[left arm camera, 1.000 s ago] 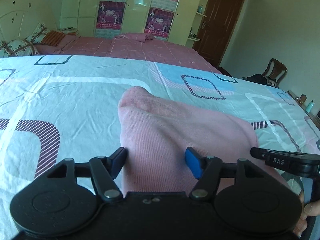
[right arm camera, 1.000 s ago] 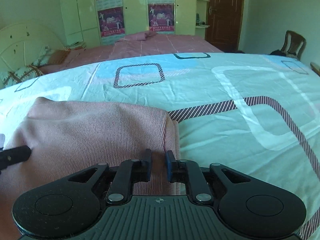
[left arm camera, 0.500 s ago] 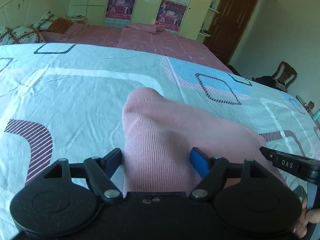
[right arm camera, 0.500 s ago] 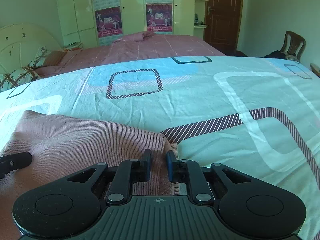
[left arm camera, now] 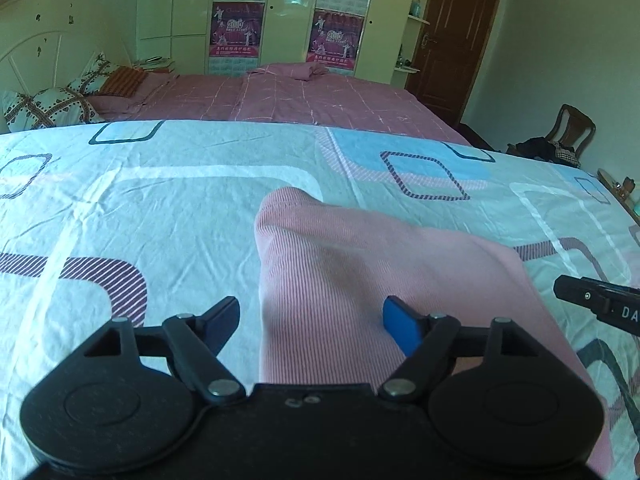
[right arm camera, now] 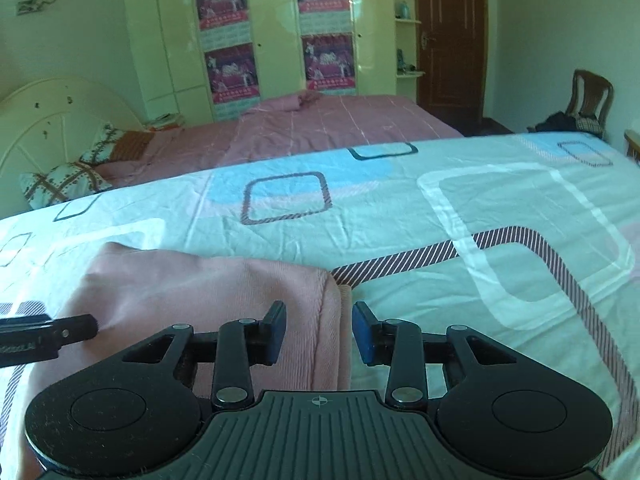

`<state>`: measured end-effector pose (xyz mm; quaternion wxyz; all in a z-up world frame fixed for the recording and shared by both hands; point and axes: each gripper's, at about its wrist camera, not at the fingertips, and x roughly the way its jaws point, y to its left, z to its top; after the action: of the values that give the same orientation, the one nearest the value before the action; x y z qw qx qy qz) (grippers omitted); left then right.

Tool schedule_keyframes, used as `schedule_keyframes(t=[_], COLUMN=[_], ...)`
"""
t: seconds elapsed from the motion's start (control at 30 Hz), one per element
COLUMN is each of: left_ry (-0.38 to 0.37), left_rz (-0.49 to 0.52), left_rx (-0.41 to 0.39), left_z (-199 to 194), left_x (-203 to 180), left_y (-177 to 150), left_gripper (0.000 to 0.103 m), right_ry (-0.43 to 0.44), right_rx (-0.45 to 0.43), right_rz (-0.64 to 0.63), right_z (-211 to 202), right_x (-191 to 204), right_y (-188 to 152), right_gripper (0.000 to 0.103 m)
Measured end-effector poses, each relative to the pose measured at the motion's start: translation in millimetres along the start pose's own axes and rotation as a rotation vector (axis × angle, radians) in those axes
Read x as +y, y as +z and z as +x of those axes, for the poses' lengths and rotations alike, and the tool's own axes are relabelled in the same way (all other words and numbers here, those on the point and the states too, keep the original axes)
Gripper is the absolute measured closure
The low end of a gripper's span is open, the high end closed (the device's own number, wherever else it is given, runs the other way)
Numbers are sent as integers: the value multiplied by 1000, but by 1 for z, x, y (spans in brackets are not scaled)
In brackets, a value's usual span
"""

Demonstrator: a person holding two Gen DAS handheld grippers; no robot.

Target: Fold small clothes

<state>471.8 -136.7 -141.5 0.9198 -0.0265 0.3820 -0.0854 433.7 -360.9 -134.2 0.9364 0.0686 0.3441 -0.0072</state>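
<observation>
A pink ribbed garment lies folded flat on the patterned bed sheet. My left gripper hovers open just above the garment's near left edge; the cloth lies below the gap and neither pad touches it. In the right wrist view the same garment shows its right edge with a hem strip. My right gripper straddles that edge, its jaws are opening, and the pads stand clear of the cloth. Each view also shows a black finger of the other gripper at its side edge.
The light sheet with squares and striped bands stretches away to the right. Behind it stands a second bed with a pink cover and pillows. A wardrobe with posters, a brown door and a chair line the back.
The right jaws, nearly shut on the garment's right edge before, have spread and let it go. The left jaws widened a little. Both grippers rose slightly; the garment stays flat.
</observation>
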Motion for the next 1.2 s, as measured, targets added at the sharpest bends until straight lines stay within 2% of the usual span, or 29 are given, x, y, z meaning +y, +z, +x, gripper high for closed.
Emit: schedule_keyframes(t=[0.17,0.27,0.4,0.5,0.6,0.67,0.77,0.87,0.93,1.0,1.07,1.2], left_ry=[-20,-36,-45,-56,-80,-92,-118,-151,-166,-169,-173,-179], left_rz=[19,33,17,-1,22,45,28,39,48,63,73,59], left_rx=[6,36,36,54,47,47,67,115,148,147,149,162], left_z=[-24,-30,-30,-28,-41,-50,-60,-55,-48,-44,-45,-50], left_x=[-4,-8,-8,-6,-5,-2,5,7,6,6,5,6], left_y=[-20,-34,-46,-43,-46,-53,-64,-75,-82,-86,-85,-81], left_gripper=[26,26,26,26,26,26,26,26,25,24,24,22], right_ry=[55,67,53,-18,-54,-49,-52,-65,-109,-112,-111,-109], right_rx=[-4,9,56,91,105,99,71,83,127,154,156,159], right_rz=[-57,-99,-130,-150,-98,-56,-49,-34,-27,46,99,100], right_z=[-34,-48,-49,-39,-35,-43,-64,-78,-74,-70,-71,-81], right_x=[13,23,30,31,22,18,20,22,20,10,4,6], right_y=[-18,-36,-60,-72,-73,-72,-76,-90,-103,-111,-110,-104], right_gripper=[67,67,67,67,67,67,67,67,67,67,67,66])
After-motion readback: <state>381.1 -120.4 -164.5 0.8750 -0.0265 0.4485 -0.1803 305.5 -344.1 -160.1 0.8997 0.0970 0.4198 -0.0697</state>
